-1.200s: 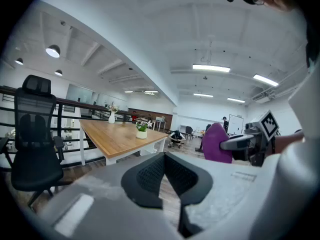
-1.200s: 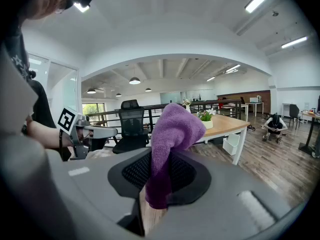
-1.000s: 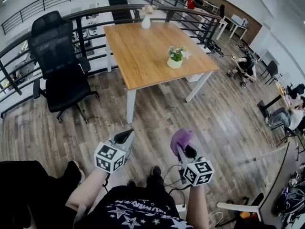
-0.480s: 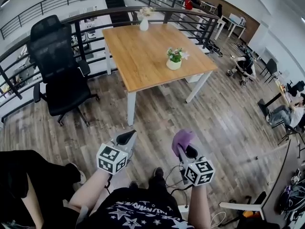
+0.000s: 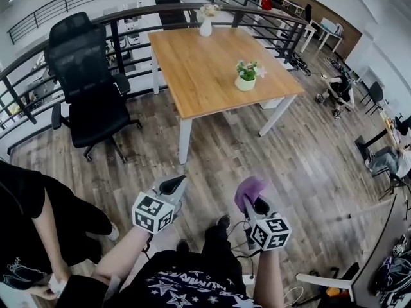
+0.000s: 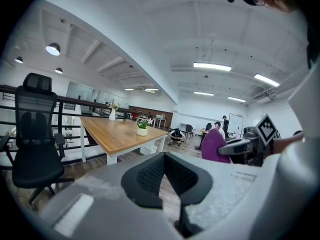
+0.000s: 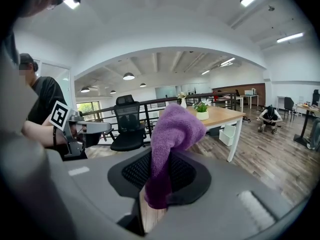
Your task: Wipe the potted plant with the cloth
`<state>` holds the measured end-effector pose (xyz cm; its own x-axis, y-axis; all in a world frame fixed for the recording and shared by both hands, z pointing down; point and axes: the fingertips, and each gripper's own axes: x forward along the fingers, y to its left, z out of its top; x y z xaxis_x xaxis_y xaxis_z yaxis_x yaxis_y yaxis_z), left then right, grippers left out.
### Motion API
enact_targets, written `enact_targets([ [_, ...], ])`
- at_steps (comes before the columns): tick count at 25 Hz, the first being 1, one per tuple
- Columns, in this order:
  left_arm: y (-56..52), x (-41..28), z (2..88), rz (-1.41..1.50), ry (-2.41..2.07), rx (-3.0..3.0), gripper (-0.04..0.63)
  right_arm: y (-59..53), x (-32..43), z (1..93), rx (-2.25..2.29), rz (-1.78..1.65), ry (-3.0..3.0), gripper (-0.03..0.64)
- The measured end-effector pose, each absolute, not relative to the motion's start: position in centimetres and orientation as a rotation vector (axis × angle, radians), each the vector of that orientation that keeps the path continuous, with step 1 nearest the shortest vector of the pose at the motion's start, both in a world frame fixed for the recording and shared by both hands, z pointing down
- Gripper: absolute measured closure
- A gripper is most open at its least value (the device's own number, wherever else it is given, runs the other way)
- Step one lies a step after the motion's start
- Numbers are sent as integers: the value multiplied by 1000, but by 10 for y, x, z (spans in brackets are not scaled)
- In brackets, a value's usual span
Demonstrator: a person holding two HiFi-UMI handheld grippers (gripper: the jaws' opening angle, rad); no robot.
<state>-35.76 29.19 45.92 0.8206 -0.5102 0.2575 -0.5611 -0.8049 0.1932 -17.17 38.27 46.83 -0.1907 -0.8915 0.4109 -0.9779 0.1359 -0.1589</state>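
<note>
A small potted plant (image 5: 245,77) in a white pot stands near the right edge of a wooden table (image 5: 205,63), far ahead of both grippers; it also shows in the left gripper view (image 6: 142,127) and in the right gripper view (image 7: 202,111). My right gripper (image 5: 254,199) is shut on a purple cloth (image 5: 249,190) that bunches up out of its jaws (image 7: 172,139). My left gripper (image 5: 172,186) is shut with nothing in it (image 6: 164,156). Both are held low over the wooden floor, well short of the table.
A white vase with flowers (image 5: 205,24) stands at the table's far edge. A black office chair (image 5: 90,88) is left of the table, in front of a dark railing (image 5: 58,40). A person in black (image 5: 32,217) stands at my left. Desks and seated people fill the right side.
The view has shifted, so the table sits a little further right in the picture. The person in black at the left has come further into view. Both grippers have kept their places.
</note>
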Motion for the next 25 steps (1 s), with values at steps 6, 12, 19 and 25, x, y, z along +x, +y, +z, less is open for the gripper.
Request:
enact_targets([
  [6, 278, -340, 462, 285, -817, 2735, 594, 367, -155, 473, 1866, 600, -2200, 532],
  [12, 259, -314, 465, 299, -798, 2738, 594, 346, -128, 476, 1886, 618, -2202, 532],
  [19, 209, -264, 477, 313, -821, 2719, 594, 295, -73, 489, 1870, 644, -2205, 531],
  [25, 157, -215, 472, 319, -869, 2708, 594, 233, -16, 484, 1830, 628, -2233, 531],
])
